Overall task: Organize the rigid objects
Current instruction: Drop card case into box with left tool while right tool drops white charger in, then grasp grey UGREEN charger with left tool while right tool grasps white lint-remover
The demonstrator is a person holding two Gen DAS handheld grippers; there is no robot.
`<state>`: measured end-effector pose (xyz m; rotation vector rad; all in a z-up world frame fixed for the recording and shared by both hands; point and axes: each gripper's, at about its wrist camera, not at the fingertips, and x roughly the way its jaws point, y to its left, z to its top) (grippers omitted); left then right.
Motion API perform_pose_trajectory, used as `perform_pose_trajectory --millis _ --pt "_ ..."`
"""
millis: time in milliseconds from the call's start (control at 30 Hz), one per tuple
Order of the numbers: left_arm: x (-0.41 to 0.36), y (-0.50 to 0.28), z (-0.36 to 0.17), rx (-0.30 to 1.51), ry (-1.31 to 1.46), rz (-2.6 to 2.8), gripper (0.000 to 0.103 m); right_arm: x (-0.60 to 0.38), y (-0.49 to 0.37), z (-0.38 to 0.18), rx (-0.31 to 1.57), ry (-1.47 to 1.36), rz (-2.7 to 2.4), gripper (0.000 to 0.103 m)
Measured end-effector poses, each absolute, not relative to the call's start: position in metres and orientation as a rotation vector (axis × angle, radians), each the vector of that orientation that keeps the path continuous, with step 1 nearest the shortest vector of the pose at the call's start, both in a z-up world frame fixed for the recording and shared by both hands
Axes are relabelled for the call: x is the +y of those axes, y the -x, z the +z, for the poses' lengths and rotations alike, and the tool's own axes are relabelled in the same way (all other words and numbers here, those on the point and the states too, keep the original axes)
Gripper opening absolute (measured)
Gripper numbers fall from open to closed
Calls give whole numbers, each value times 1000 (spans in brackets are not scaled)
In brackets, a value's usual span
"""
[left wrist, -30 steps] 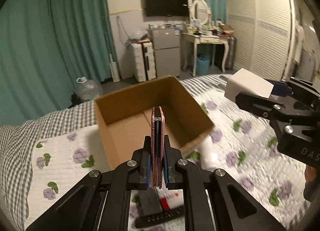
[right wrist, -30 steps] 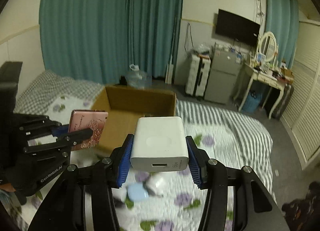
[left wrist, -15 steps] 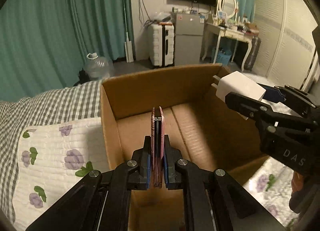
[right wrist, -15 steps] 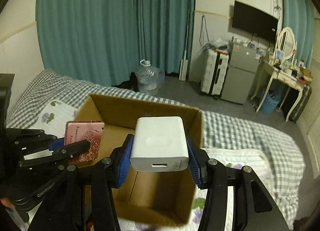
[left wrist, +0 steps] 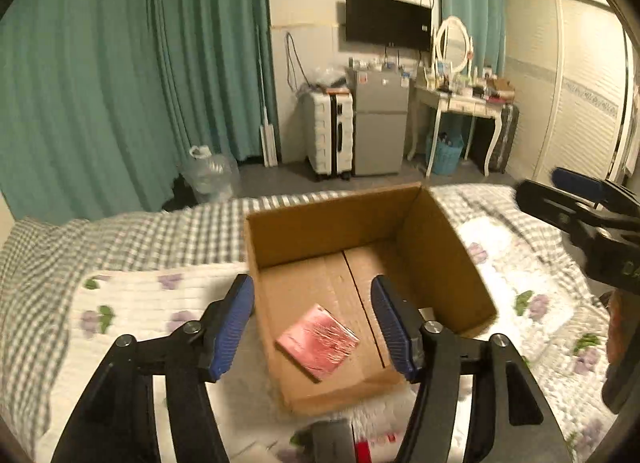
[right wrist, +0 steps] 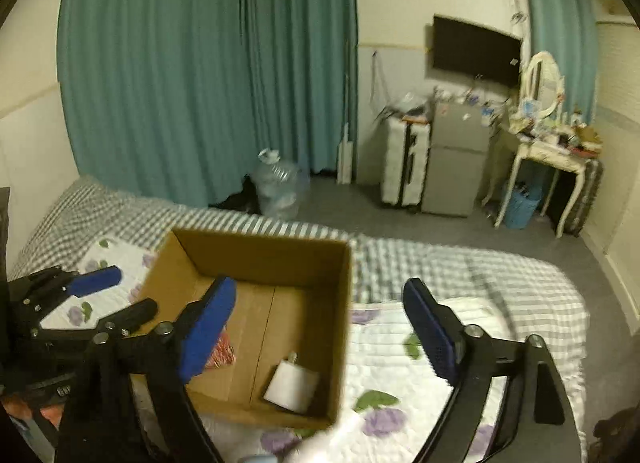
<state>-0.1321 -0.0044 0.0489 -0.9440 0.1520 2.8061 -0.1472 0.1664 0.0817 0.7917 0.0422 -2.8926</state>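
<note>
Both hand-held grippers hover above the cardboard box [left wrist: 440, 231] with their blue-padded fingers spread wide and nothing between them. From its own camera, the left gripper [left wrist: 312, 323] frames the near part of the box: the pink booklet [left wrist: 317, 341] lies flat on the box floor, directly below and between its fingertips, on the near left panel beside the centre seam. From its own camera, the right gripper [right wrist: 320, 327] sits over the right side of the box, its left finger above the interior and its right finger out over the quilt. The white charger [right wrist: 291, 385] rests on the box floor in the near right corner, below and slightly left of the midpoint of that gripper, close against the right wall. In this view the booklet shows only as a pink corner [right wrist: 221, 351] behind the left finger.

The left gripper also appears at the left edge of the right camera view [right wrist: 116, 295], apart from the box's left wall, and the right gripper shows at the far right of the left view [left wrist: 560, 199], above the bed.

The box stands open on a flower-print quilt [left wrist: 132, 303] spread over a checked bedsheet [left wrist: 120, 235]. Farther off are teal curtains [right wrist: 200, 63], a water jug [right wrist: 280, 187], a white suitcase [left wrist: 330, 135], a small fridge [left wrist: 378, 131] and a dressing table [left wrist: 460, 103].
</note>
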Motion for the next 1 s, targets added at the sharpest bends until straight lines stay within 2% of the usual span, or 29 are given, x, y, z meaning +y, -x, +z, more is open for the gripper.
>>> perform_pose_trajectory --millis 167,333,500,667,1000 --pt "-29 90 81 175 877 2866 69 174 88 107 83 -792 -2940 95" --pt "-54 64 75 148 925 2891 69 171 56 104 67 -842 -2966 95" --pt "-63 58 38 109 1007 2885 69 165 50 72 28 -938 -2939 95" --pt "-51 64 -9 48 1094 2837 69 153 66 28 67 -1069 -2874 95" --pt "-25 92 -88 123 1309 2708 69 156 113 -57 60 -1281 -2815 95"
